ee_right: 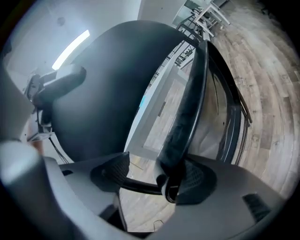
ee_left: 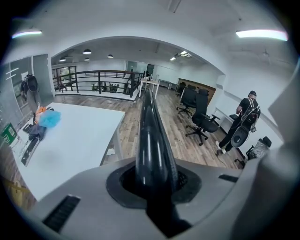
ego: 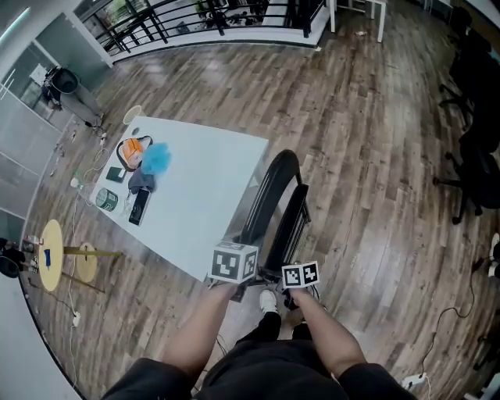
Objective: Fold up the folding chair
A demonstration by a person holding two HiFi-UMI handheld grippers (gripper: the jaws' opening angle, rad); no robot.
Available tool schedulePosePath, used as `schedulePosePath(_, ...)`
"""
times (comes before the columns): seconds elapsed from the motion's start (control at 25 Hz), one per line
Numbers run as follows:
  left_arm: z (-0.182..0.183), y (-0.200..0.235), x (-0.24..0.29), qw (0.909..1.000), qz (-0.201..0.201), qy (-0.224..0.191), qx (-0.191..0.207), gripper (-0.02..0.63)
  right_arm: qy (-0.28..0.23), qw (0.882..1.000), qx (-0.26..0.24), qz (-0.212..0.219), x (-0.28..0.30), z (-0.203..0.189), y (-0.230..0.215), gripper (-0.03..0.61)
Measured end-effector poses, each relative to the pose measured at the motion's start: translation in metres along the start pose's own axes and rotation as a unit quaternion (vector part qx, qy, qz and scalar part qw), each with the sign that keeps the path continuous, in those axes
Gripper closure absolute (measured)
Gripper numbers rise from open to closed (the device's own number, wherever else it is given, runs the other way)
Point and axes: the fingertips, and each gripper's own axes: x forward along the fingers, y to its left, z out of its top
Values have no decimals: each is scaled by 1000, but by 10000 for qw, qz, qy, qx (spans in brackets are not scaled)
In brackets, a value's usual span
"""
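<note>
The black folding chair point(ego: 273, 203) stands nearly flat beside the white table point(ego: 207, 211), just in front of the person's legs. My left gripper point(ego: 244, 248) is at the chair's near upper end; in the left gripper view it point(ee_left: 152, 180) is shut on the chair's glossy black edge point(ee_left: 149, 136), which runs straight away between the jaws. My right gripper point(ego: 295, 262) is at the chair's right side. In the right gripper view its jaws point(ee_right: 154, 176) stand wide, with the thin seat edge point(ee_right: 187, 112) against the right-hand pad and a gap at the other. A dark rounded chair panel point(ee_right: 103, 89) fills the left.
On the table's far left lie an orange thing point(ego: 133, 152), a blue tuft point(ego: 156, 158) and small items. Black office chairs point(ego: 476, 156) stand at the right, a round yellow stool point(ego: 51, 254) at the left, a railing point(ego: 195, 19) behind. A person point(ee_left: 243, 122) stands far off.
</note>
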Motion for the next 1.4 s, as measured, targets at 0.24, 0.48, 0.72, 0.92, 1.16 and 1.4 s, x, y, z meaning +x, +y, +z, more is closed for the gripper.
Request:
schedulePosePath(0.24,0,58,-1,10000,-81,-1,51,543,335,9986,-173,-381,54,12,8,290)
schedulePosePath(0.48,-10,121,-3,9993,-298,62,-194,541,651,9961,-208,-560,102,15,18,290)
schedulePosePath(0.72,-8,169,-4,9995,-270,-10,-162,532,841,9940,-217,-672,140,24,25,290)
schedulePosePath(0.92,-9,179,-4,9998,-182,-58,-10,528,953,9904,-370,-929,151,26,21,290)
schedulePosePath(1.16,-2,181,-20,9980,-14,-534,342,484,838,9877,-709,-1111,141,26,19,290)
schedulePosePath(1.4,-25,191,-84,9883,562,-1324,500,365,-564,9694,-1235,-2045,56,61,18,290)
